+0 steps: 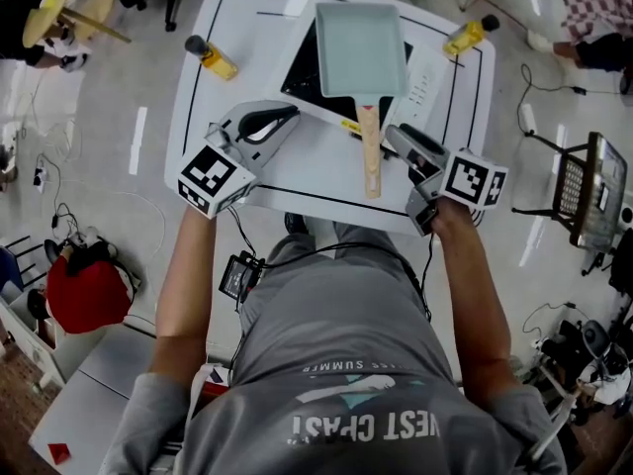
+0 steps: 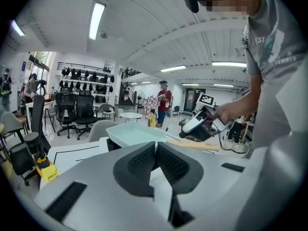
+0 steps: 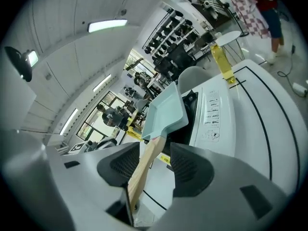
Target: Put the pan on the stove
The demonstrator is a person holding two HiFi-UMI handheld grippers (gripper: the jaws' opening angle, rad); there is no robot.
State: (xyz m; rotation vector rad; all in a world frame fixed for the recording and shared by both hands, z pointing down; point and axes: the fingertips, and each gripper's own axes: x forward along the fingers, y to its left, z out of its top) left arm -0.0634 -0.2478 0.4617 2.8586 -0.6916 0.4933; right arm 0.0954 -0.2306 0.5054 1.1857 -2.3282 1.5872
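Right tongs spread wide with wooden handle between them, left tongs pressed together pad against pad, pale teal pan seated on black stove, on white counter.

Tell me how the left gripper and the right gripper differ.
The left gripper has its jaws shut on nothing; the right gripper has them apart, with the wooden handle of the pan between. The left gripper is clear of the pan; the right gripper is at its handle. Both are over the white table.
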